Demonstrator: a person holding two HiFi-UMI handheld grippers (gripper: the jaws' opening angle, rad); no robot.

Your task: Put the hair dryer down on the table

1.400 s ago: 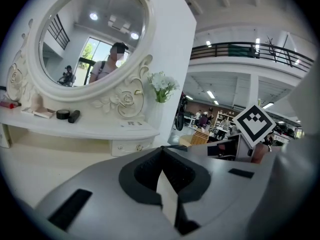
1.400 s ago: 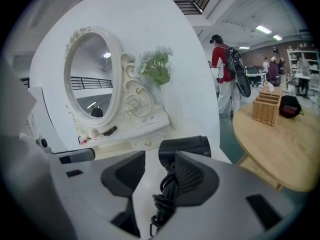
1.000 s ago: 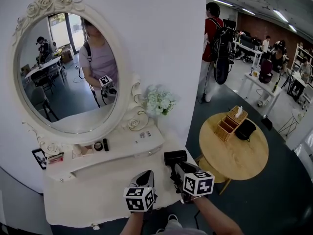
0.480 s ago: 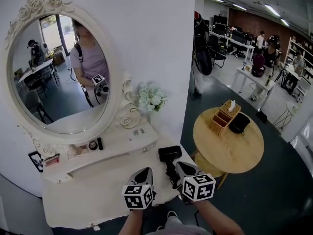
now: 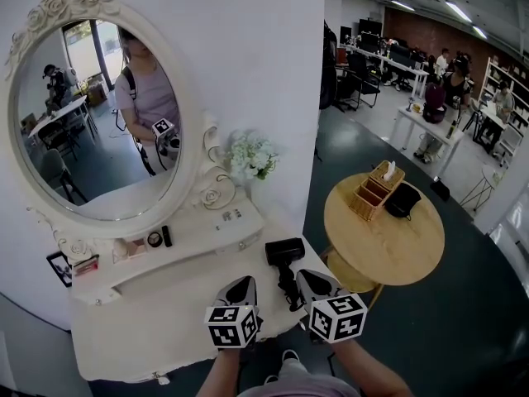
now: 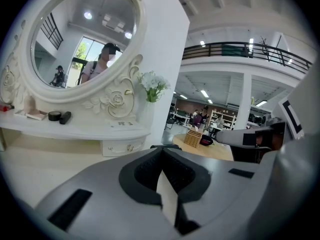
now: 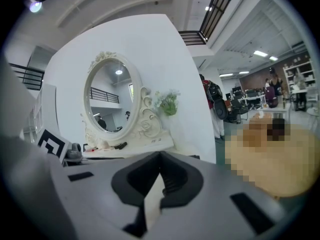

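Hanging at the back of the white table (image 5: 149,329), an oval mirror (image 5: 99,114) fills the left. Small dark pots (image 5: 154,239) sit on the shelf (image 5: 207,230) under it. The left gripper (image 5: 241,288) hovers over the table's front edge. Its jaws are closed tip to tip, with nothing between them. Flowers (image 5: 250,155) stand behind, by the mirror's right side.

The hair dryer (image 5: 284,251) lies on the table near its right front corner. Its barrel sits crosswise, and which end is the nozzle I cannot tell. Its handle, the long axis, runs back toward the person between the two grippers. Just right of the handle, the right gripper (image 5: 312,281) has its jaws together and empty. Off the table's right edge, well apart, stands a round table (image 5: 388,255) carrying a wooden box (image 5: 376,193) and a black bag (image 5: 402,200).
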